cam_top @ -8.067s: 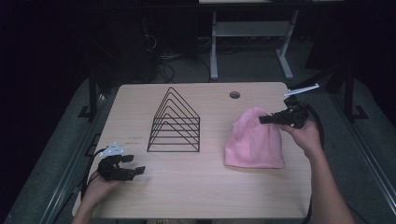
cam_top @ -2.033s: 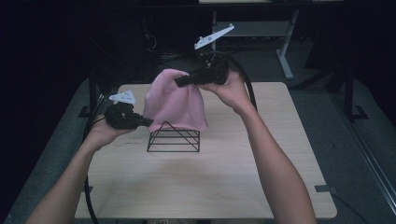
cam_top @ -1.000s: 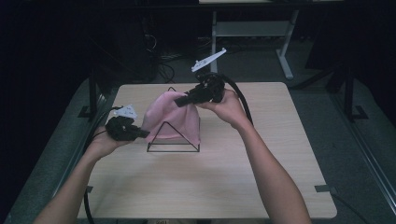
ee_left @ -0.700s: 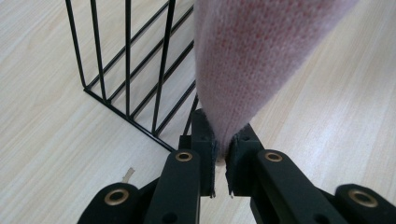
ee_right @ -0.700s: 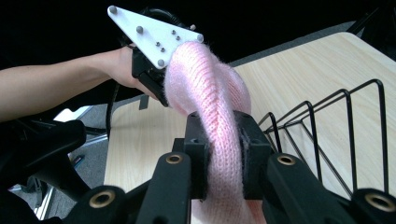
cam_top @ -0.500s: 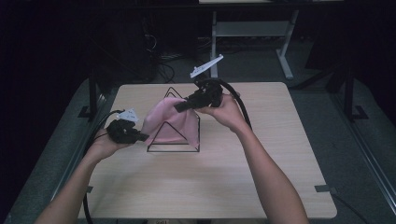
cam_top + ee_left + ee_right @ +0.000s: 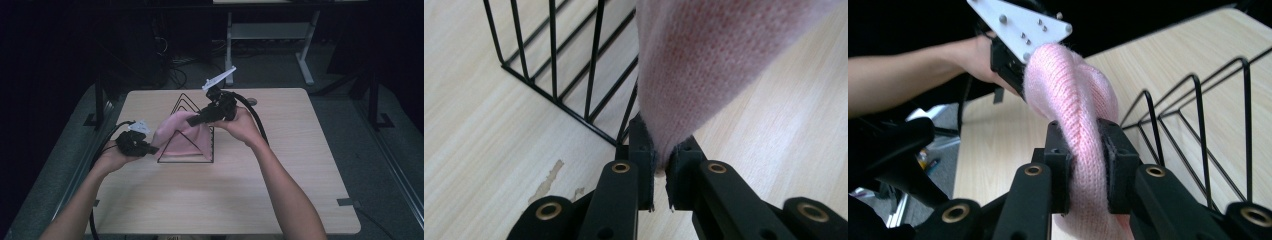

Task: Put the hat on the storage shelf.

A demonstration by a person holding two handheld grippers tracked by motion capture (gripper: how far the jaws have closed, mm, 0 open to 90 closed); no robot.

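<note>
- Hat (image 7: pixel 180 135): pink knit, draped over the left end of the rack (image 7: pixel 187 131), stretched between both grippers. In the high view it covers the rack's front-left wires, and the front triangle shows in front of its lower edge.
- Rack: black wire, a row of upright triangles on a rectangular base, standing on the surface (image 7: pixel 300 165) left of centre, toward the far edge.
- Left gripper (image 7: pixel 149 148): low, just left of the rack's near-left corner, held in the person's left hand (image 7: pixel 114 157). In the left gripper view its fingers (image 7: pixel 642 150) are nearly closed, pinching a thin edge of the hat (image 7: pixel 704 65); the fabric rises taut from them, beside the rack (image 7: pixel 559 65) corner.
- Right gripper (image 7: pixel 196 120): raised above the rack's top, held in the right hand (image 7: pixel 242 125), pointing left; its grey plate (image 7: pixel 218 79) tilts up at the back. In the right gripper view its fingers (image 7: pixel 1060 160) clamp a thick fold of the hat (image 7: pixel 1073 95), standing part-open around the bunched knit.
- Right gripper view: the left gripper (image 7: pixel 1008 60) and its white plate (image 7: pixel 1020 25) sit touching the far end of the hat, with the rack (image 7: pixel 1198 120) wires to the right.
- Surface: light wood grain; a small scuffed patch (image 7: pixel 551 177) shows beside the left fingers.
- Cables (image 7: pixel 252 112): a black one trails from each gripper.
</note>
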